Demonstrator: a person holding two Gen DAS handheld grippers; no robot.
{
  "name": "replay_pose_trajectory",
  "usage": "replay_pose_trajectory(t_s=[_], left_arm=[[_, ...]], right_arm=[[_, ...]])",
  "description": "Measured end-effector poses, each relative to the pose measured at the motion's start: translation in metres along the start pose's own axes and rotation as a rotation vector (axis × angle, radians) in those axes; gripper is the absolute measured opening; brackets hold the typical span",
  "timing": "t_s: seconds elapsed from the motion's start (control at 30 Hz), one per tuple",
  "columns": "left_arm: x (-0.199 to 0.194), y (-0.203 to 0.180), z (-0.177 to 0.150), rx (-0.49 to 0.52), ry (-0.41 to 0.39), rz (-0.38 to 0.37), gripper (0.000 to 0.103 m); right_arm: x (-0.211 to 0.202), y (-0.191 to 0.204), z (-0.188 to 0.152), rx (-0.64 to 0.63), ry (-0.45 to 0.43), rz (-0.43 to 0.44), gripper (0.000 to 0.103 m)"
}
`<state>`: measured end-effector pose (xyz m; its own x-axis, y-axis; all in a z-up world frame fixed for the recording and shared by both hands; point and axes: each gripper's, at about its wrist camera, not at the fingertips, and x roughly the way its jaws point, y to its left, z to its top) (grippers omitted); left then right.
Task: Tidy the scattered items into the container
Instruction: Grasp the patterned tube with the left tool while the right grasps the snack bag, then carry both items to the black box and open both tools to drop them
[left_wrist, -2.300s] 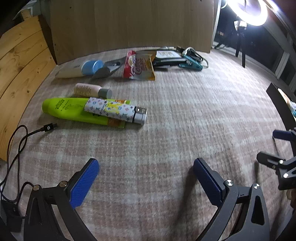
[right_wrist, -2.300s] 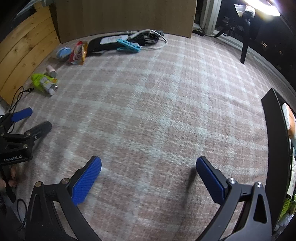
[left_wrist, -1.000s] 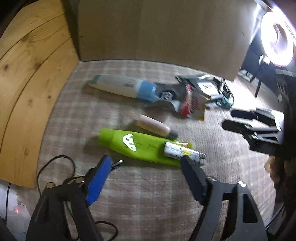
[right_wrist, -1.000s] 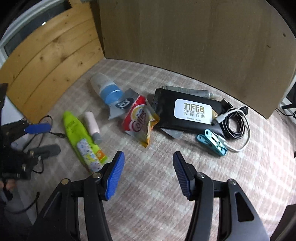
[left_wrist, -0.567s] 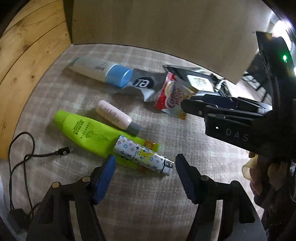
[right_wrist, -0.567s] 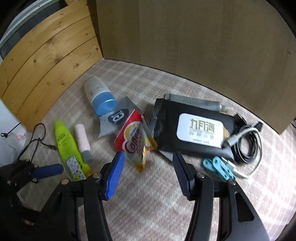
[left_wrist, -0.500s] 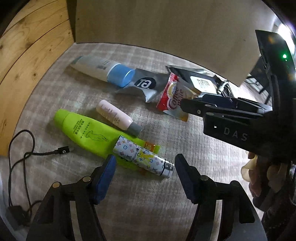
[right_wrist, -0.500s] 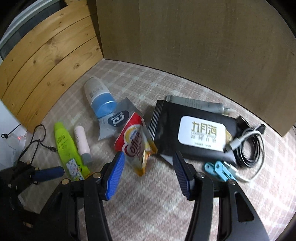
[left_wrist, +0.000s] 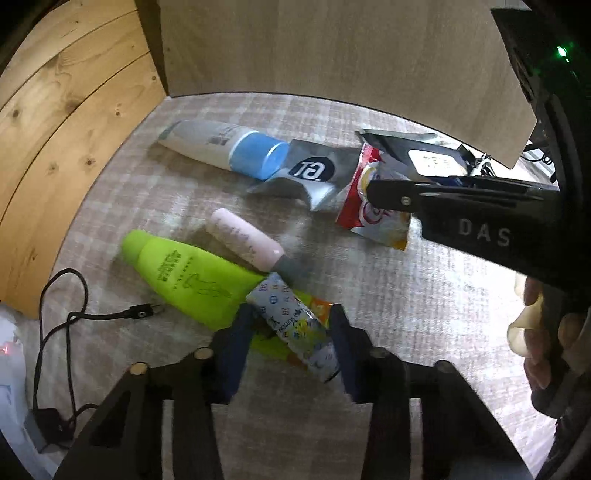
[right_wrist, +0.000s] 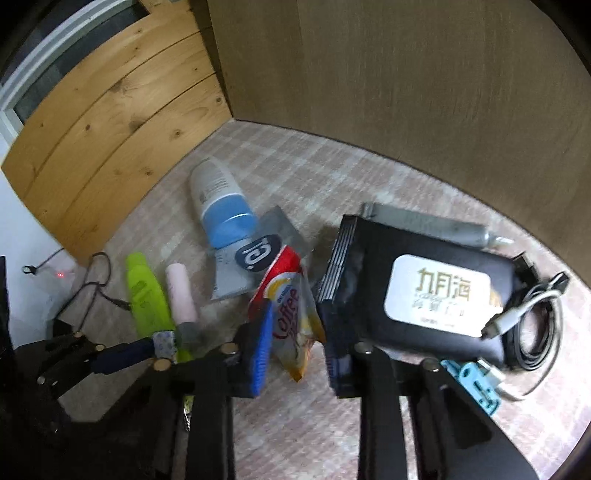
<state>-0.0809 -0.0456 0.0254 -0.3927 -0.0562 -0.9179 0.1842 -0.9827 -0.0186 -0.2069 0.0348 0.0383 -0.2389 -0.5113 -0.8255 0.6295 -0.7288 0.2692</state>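
Both grippers are working low over the checked cloth (left_wrist: 424, 295) at once. The left gripper (left_wrist: 290, 341) is closing its jaws around the patterned tube (left_wrist: 295, 326), which is lying across the tail of the lime-green tube (left_wrist: 184, 277); the blue pads are sitting on either side of it, just beside its sides, and I cannot tell whether they are pressing yet. The pink bottle (left_wrist: 243, 236) is lying just beyond, its grey cap touching the patterned tube's far end.

Over on the right, the right gripper (right_wrist: 297, 349) is closing on the coffee sachet (right_wrist: 291, 317), the red-and-yellow packet standing between the two pads with its lower corner poking out toward the near side. The left pad is looking snug against the packet; the right pad is sitting close beside it.

Further back, the white tube with the blue cap (right_wrist: 221, 206) is lying on the silver pouch (right_wrist: 243, 266). To the right, the black wipes pack (right_wrist: 417, 284) is resting flat, with a grey tube (right_wrist: 436, 225) behind it, a coiled cable (right_wrist: 532, 321) at its right edge and a turquoise clip (right_wrist: 476, 384) near its front corner.
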Motion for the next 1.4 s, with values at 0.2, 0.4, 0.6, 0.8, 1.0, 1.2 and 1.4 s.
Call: replay_pose_trajectory(t_s=[0.2,0.4,0.6,0.8,1.0,1.2,1.4], left_arm=[[-0.004,0.015,-0.008,-0.022,-0.009,-0.032,0.02],[-0.003,0.033,-0.019,-0.075,0.015,-0.092,0.01],[-0.008,0.035,-0.029,-0.068,0.015,-0.086,0.01],[-0.02,0.033,-0.034,-0.058,0.011,-0.111,0.01],[-0.048,0.009,-0.034,0.013,-0.021,-0.174,0.01],[-0.07,-0.041,-0.03,0.153,-0.053,-0.256,0.01],[-0.093,-0.104,-0.033,0.325,-0.075,-0.37,0.01]], right_arm=[[-0.001,-0.001,-0.005,0.009,0.009,0.046,0.013],[-0.005,0.0,-0.013,0.021,0.0,0.058,0.012],[-0.024,-0.005,-0.021,0.052,-0.032,0.075,0.012],[-0.054,-0.013,-0.036,0.108,-0.064,0.072,0.012],[-0.102,-0.028,-0.069,0.198,-0.125,0.029,0.012],[-0.168,-0.045,-0.119,0.315,-0.2,-0.101,0.012],[-0.235,-0.065,-0.183,0.47,-0.266,-0.259,0.012]])
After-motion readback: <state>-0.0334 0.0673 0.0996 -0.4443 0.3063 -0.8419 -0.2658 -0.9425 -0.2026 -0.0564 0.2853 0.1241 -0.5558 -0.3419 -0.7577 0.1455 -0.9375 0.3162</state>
